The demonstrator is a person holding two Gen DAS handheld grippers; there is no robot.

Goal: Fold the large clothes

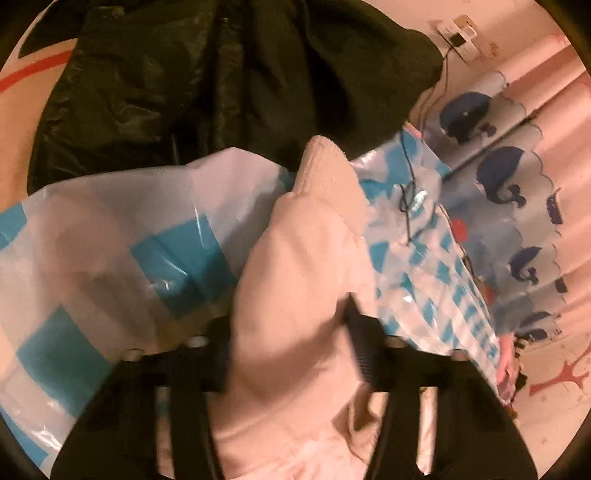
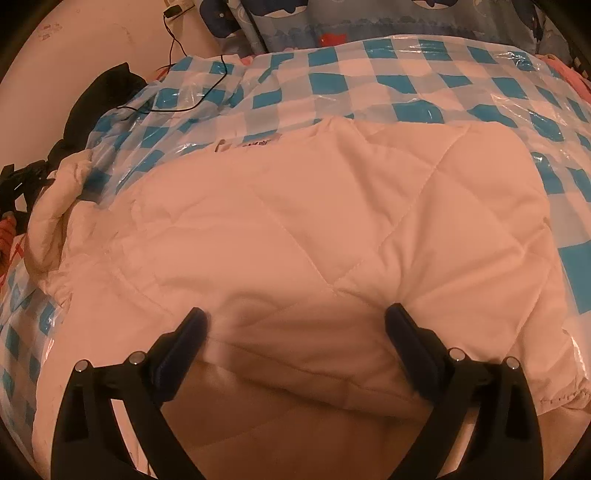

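Note:
A cream quilted jacket (image 2: 332,221) lies spread on a blue-and-white checked plastic sheet (image 2: 369,85). In the left wrist view its puffy sleeve (image 1: 317,229) runs up between the two black fingers of my left gripper (image 1: 288,343), which press on it from both sides. The knit cuff points toward the dark garment beyond. My right gripper (image 2: 297,317) hovers just over the jacket's near body, jaws wide apart, with nothing pinched between them. In the right wrist view the sleeve (image 2: 62,192) bunches at the jacket's far left.
A dark green-black coat (image 1: 221,92) lies heaped beyond the sleeve. A thin black cable (image 2: 207,88) trails over the checked sheet (image 1: 147,240) from a wall socket (image 1: 461,33). Pillows with a blue whale print (image 1: 498,177) stand along the wall.

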